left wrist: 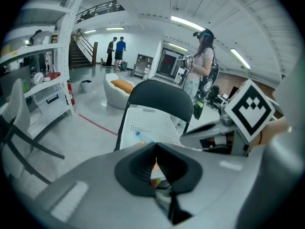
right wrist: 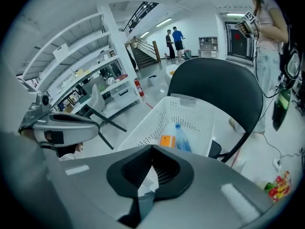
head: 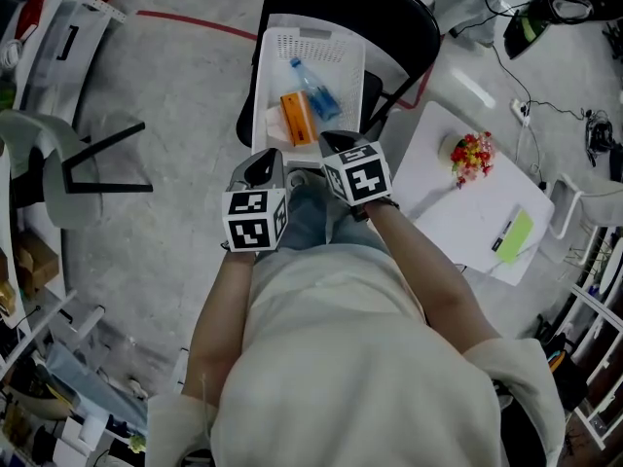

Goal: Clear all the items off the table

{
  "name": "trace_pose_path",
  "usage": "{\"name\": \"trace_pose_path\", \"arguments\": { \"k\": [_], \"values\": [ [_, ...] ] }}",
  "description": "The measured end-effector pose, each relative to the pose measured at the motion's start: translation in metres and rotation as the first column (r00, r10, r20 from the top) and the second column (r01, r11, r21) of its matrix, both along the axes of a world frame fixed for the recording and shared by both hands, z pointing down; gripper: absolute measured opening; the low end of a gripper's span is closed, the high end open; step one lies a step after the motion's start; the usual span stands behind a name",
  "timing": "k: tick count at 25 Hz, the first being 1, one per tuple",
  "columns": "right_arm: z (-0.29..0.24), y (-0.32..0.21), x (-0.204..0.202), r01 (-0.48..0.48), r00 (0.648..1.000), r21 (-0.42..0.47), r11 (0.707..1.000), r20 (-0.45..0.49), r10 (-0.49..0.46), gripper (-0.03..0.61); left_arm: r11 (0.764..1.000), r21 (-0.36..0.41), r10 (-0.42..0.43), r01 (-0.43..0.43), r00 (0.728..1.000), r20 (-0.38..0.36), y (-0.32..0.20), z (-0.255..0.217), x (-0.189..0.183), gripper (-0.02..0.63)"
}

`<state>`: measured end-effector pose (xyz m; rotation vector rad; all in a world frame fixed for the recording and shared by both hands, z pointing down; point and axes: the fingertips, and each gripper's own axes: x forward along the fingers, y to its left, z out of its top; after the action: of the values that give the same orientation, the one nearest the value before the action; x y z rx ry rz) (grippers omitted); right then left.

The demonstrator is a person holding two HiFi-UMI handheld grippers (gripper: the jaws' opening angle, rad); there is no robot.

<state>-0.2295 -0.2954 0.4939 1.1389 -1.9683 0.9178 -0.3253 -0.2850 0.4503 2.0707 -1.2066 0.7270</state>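
**Head view, read from my 9 o'clock round to my 3 o'clock.**

At 9 o'clock, white shelving [head: 58, 17] lines the frame edge. A grey chair [head: 44, 163] stands on the concrete floor [head: 175, 95] just inboard of it.

At 11 o'clock of my torso I hold the left gripper [head: 265, 159], pointing downward. In the left gripper view its black pads [left wrist: 140, 168] are pressed together and meet in a thin seam.

Dead ahead at 12 o'clock, a white perforated basket [head: 277, 56] sits on the seat of a black chair [head: 389, 8]. Inside the basket lies a clear bottle [head: 313, 90] with a blue cap and label. An orange pack [head: 297, 120] lies just beside it, at its 8 o'clock.

At 1 o'clock I hold the right gripper [head: 333, 144], just beside the left one. Its tips overlap the basket's near rim in the head view. In the right gripper view its pads [right wrist: 133, 168] are likewise closed against each other, with the basket, bottle and orange pack beyond them at 12 o'clock.

At 3 o'clock stands the white table [head: 438, 212], well apart from both grippers. Two of the task's things lie on it. A red-and-yellow cluster [head: 471, 154] sits near the tabletop's far edge, at its 12 o'clock; I cannot tell what it is. A yellow-green pad [head: 513, 233] lies at the tabletop's 4 o'clock, with a dark, pen-like stick along its left edge.
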Motion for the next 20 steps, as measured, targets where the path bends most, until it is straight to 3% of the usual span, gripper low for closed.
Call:
{"name": "trace_pose_path", "arguments": {
  "k": [20],
  "values": [
    [-0.01,0.03,0.021,-0.098,0.995,0.011,0.995,0.004,0.098,0.0,0.996,0.016,0.093,-0.092,0.995,-0.03,0.012,-0.01,0.024,0.008]
  ]
}}
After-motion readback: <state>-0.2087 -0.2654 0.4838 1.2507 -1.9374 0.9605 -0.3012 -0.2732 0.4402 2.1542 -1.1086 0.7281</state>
